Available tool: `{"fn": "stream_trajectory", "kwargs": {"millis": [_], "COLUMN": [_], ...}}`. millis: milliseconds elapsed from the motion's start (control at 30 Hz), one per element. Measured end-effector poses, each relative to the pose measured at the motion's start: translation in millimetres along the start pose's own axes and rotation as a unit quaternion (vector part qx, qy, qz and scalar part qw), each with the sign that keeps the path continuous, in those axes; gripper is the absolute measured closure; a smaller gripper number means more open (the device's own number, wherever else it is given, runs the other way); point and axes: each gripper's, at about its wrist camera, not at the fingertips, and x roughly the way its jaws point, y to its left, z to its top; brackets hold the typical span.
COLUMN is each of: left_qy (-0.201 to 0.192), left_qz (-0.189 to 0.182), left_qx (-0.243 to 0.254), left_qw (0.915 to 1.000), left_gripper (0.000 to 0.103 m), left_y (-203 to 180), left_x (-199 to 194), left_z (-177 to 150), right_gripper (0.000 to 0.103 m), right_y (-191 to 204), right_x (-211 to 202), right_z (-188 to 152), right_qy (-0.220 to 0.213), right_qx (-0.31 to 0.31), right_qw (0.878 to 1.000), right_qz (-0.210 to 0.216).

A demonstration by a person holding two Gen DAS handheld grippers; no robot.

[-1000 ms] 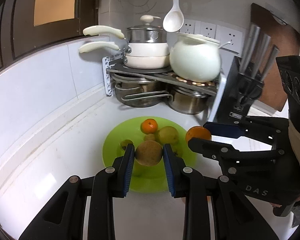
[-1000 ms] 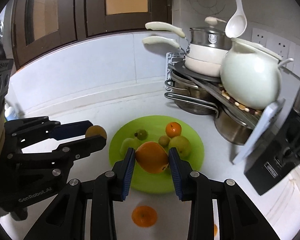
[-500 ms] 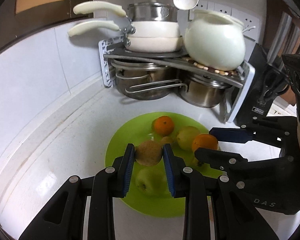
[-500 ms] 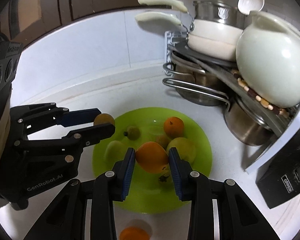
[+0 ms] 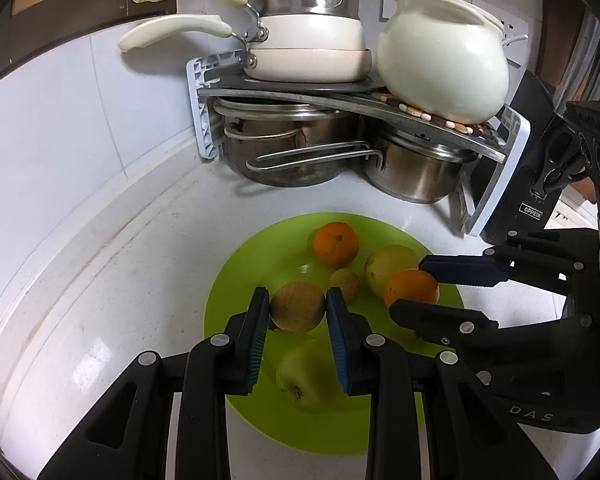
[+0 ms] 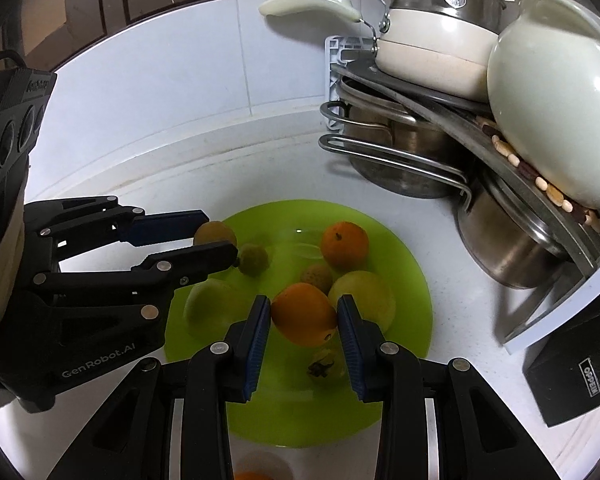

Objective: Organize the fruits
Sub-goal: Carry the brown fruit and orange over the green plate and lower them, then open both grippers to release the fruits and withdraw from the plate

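A lime-green plate (image 5: 236,276) (image 6: 412,276) lies on the white counter and holds several fruits. My left gripper (image 5: 298,308) is shut on a round brown fruit (image 5: 297,311) just above the plate's middle. My right gripper (image 6: 304,314) is shut on an orange (image 6: 304,314) over the plate's near side; it shows at the right of the left wrist view, where the orange (image 5: 410,287) sits between its fingers. On the plate rest a small tangerine (image 5: 336,243) (image 6: 344,245), a yellow-green pear-like fruit (image 5: 388,266) (image 6: 362,294), a green apple (image 5: 306,376) and small brown fruits (image 6: 317,276).
A metal corner rack (image 5: 340,94) stands right behind the plate with steel pots (image 5: 284,152) below and white pans and a white jar (image 5: 440,64) on top. A black knife block (image 5: 528,184) stands at the right. Another orange (image 6: 256,474) lies on the counter near the plate's front edge.
Both grippers have moved forward and down over the plate, each still holding its fruit. The rack and pots now loom larger and closer.
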Motion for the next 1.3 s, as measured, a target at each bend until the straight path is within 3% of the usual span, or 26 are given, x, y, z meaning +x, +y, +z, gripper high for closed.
{"fn": "stream_trajectory", "kwargs": {"millis": [200, 267, 667, 1200, 1300], "left_qy": [-0.003, -0.007, -0.038, -0.088, -0.096], "left_qz": [0.006, 0.007, 0.037, 0.034, 0.037], "left_qx": [-0.004, -0.006, -0.003, -0.006, -0.007], "left_qw": [1.0, 0.9999, 0.9986, 0.9955, 0.9947], "left_gripper": [0.069, 0.068, 0.063, 0.053, 0.047], "left_y": [2, 2, -5, -34, -42], "left_x": [-1, -5, -44, -118, -129], "left_z": [0, 0, -1, -3, -5], "right_gripper": [0.066, 0.06, 0.059, 0.059, 0.052], "right_y": [-2, -2, 6, 9, 8], "right_x": [-1, -4, -36, -114, -129], "right_z": [1, 2, -3, -12, -19], "right_qy": [-0.005, -0.008, -0.039, -0.113, -0.125], "right_qx": [0.008, 0.009, 0.002, 0.012, 0.017], "right_qw": [1.0, 1.0, 0.999, 0.993, 0.991], "right_qz": [-0.006, -0.007, -0.016, -0.028, -0.036]}}
